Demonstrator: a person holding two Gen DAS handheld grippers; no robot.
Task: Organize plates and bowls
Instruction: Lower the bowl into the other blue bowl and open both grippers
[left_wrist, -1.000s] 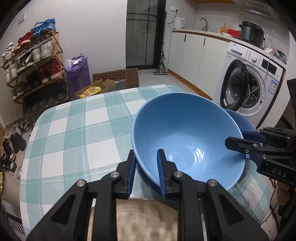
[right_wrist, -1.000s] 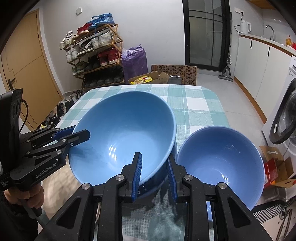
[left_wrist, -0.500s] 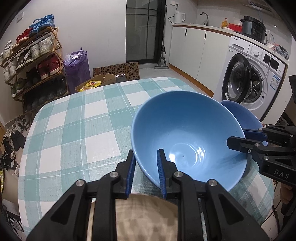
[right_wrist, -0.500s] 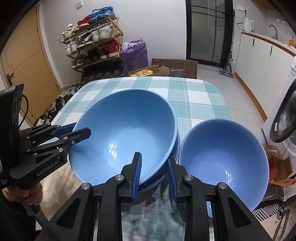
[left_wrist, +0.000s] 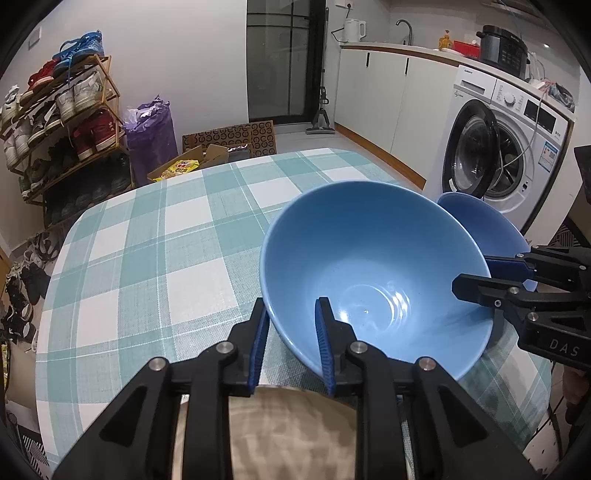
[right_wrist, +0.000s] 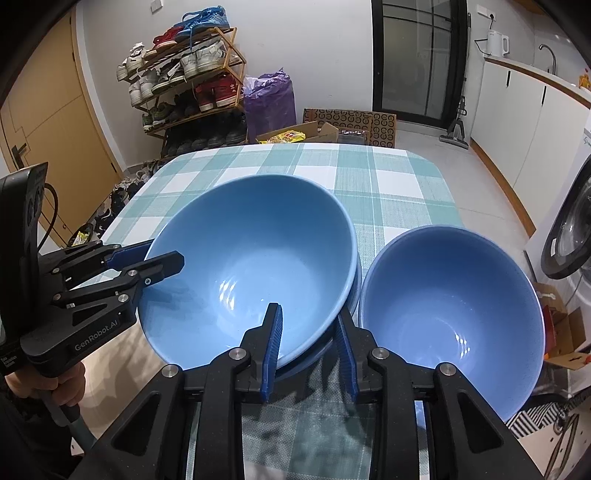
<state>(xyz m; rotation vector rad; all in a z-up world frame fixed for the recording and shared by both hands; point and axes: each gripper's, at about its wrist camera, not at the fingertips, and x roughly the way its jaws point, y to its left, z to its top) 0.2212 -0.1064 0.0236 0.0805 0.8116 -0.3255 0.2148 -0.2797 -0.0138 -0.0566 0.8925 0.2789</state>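
Left wrist view: the left gripper (left_wrist: 291, 336) is closed on the near rim of the large blue bowl (left_wrist: 369, 266), one finger inside and one outside, the bowl tilted over the checked tablecloth (left_wrist: 147, 243). The right gripper (left_wrist: 476, 277) clamps the opposite rim. Behind it, only a sliver of the second blue bowl (left_wrist: 480, 221) shows (mostly hidden by the big one).

From the right wrist camera, the right gripper (right_wrist: 308, 343) pinches the large blue bowl (right_wrist: 251, 258), and beneath that rim another blue edge appears, seemingly a further bowl (right_wrist: 321, 349) underneath. The second blue bowl (right_wrist: 450, 306) is seen whole, just beside it on the table's right edge. The left gripper (right_wrist: 162, 258) grips the far-left rim.
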